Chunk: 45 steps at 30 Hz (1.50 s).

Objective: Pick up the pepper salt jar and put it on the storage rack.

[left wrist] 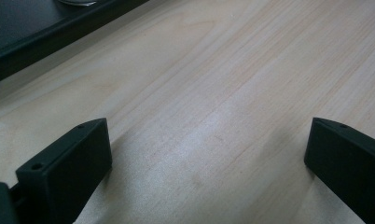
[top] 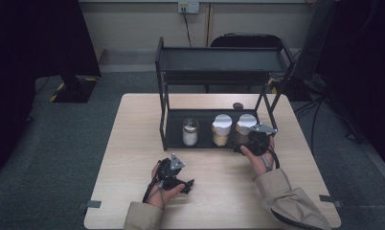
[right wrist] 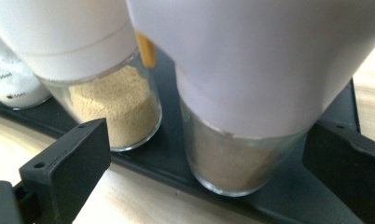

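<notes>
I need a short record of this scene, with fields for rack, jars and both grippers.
rack: black rack, two tiers, on the table
jars: three on the lower tier: left jar, middle jar, right jar
right gripper: open, jaws either side of the right jar, not closed on it
left gripper: open, over bare table

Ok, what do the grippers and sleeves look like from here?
Both the left gripper and right gripper are black, each topped by a grey three-cornered plate, trailing black cables. Their jaws are flat black blocks with small screw holes. The sleeves are beige.
</notes>
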Motion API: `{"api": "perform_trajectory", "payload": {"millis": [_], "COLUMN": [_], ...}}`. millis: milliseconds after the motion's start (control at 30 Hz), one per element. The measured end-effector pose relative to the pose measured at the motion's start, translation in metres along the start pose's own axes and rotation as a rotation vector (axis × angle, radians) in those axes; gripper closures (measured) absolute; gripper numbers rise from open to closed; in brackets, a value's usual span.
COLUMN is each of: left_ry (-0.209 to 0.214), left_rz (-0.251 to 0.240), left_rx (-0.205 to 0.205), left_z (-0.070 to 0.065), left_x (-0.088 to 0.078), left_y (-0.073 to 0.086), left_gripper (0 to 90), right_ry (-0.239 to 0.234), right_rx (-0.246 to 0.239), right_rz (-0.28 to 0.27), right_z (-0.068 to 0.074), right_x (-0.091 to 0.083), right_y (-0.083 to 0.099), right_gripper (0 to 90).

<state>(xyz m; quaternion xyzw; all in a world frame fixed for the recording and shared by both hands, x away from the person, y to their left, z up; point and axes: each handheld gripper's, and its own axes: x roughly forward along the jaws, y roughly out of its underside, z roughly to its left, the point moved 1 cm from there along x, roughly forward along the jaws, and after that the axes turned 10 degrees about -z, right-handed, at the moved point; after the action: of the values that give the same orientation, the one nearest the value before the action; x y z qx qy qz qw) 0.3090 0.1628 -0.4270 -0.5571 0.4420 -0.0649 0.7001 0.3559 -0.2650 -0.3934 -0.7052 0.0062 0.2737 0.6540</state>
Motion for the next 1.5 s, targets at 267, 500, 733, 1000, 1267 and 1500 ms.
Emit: {"api": "perform_trajectory", "payload": {"millis": [267, 500, 733, 1000, 1267, 1500], "left_ry": [0.0, 0.0, 0.0, 0.0, 0.0, 0.0], "left_rz": [0.0, 0.0, -0.001, 0.0, 0.0, 0.0], "left_rx": [0.0, 0.0, 0.0, 0.0, 0.0, 0.0], "left_z": [0.0, 0.0, 0.0, 0.0, 0.0, 0.0], "left_x": [0.0, 0.0, 0.0, 0.0, 0.0, 0.0], "left_y": [0.0, 0.0, 0.0, 0.0, 0.0, 0.0], "left_gripper": [0.1, 0.1, 0.1, 0.1, 0.1, 0.1], "right_ry": [-0.023, -0.078, -0.118, -0.204, -0.28, -0.328], "right_rx": [-0.002, -0.003, -0.01, -0.028, -0.055, -0.09], "right_rz": [0.0, -0.006, -0.019, -0.018, 0.005, 0.017], "right_z": [-0.001, -0.005, -0.008, -0.02, -0.033, -0.042], "right_x": [-0.007, -0.018, -0.028, -0.036, -0.043, -0.051], "right_y": [0.006, 0.011, 0.014, 0.02, 0.028, 0.035], "right_gripper": [0.2, 0.5, 0.2, 0.3, 0.5, 0.6]}}
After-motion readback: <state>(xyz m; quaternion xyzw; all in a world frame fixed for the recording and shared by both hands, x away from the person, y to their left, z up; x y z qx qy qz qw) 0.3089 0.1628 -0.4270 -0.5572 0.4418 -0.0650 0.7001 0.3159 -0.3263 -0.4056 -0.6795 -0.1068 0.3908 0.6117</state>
